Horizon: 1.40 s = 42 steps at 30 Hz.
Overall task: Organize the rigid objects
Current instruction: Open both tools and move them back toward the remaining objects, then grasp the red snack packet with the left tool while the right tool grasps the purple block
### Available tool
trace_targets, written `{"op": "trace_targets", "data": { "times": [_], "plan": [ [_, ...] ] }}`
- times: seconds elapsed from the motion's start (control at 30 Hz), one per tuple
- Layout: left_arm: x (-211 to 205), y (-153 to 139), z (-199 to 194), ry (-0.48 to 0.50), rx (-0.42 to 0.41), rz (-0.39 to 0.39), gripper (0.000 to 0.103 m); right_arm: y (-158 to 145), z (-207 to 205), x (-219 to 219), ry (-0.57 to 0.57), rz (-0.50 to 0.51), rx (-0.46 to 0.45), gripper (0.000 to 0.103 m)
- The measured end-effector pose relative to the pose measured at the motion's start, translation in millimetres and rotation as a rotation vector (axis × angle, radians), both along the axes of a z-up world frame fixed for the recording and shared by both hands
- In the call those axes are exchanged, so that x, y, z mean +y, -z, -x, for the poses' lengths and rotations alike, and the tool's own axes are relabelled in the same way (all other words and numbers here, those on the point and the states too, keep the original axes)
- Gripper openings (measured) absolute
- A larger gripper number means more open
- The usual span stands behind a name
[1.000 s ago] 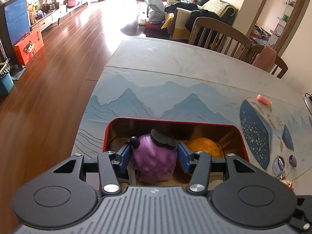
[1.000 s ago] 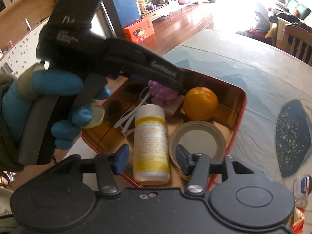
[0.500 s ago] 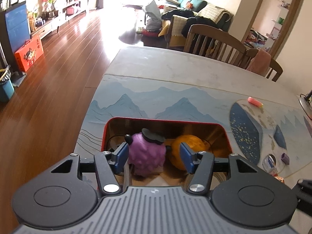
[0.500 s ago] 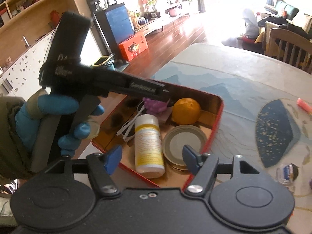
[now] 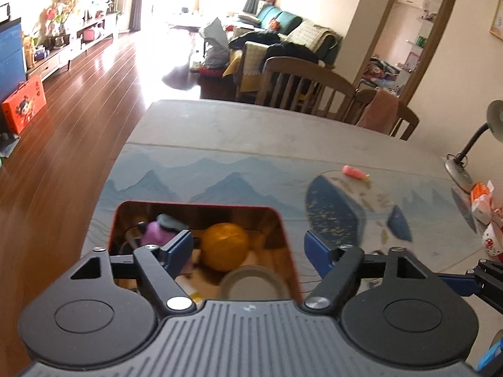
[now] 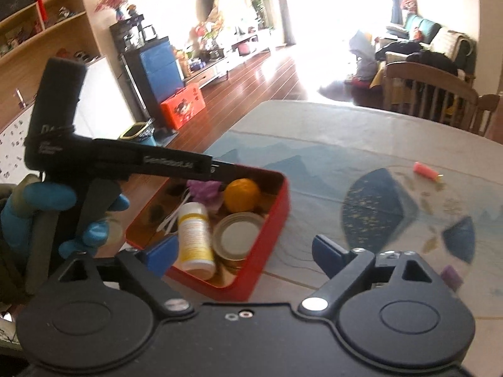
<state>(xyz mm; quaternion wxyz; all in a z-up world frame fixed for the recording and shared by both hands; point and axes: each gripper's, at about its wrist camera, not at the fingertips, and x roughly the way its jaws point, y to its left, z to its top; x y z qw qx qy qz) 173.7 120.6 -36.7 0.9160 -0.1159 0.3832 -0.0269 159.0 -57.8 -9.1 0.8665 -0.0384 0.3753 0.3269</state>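
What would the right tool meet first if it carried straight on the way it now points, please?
Probably the red tin: the open right tool points at its near right corner, by the round lid and white bottle. Depth is unclear.

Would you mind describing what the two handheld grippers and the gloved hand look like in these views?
Both grippers have black bodies with two round discs, silver pivot screws and blue finger pads. The left gripper has a grey ribbed top; the right gripper has a smooth black one. Seen from the right wrist, the left gripper has a pistol-style black handle with white lettering, held by a hand in a blue glove with an olive sleeve.
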Motion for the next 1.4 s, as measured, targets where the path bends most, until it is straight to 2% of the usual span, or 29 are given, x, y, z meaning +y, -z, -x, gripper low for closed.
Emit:
{"op": "trace_targets", "data": {
  "times": [0.17,0.33,0.77,1.07,1.17,1.4],
  "plan": [
    [-24,-9,1,0.024,-0.020,-0.001,0.082,-4,-2,-32,0.047,-0.006,-0.025,0.103],
    [-45,-10,-1,0.039,-0.015,0.015,0.083,-3,-10,-71,0.098,-0.004,-0.024,0.103],
    [-115,3,-1,0.095,0.017,0.016,0.083,20,-38,-156,0.098,0.146,-0.042,0.103],
    [-180,24,-2,0.132,0.060,-0.039,0.083,50,-75,-183,0.039,0.185,-0.037,0.102],
    [-198,34,-2,0.136,0.082,-0.067,0.083,61,-89,-192,0.051,0.198,-0.038,0.101],
    [-230,55,-11,0.128,0.118,-0.118,0.083,84,-115,-195,-0.001,0.210,0.007,0.099]
  ]
}}
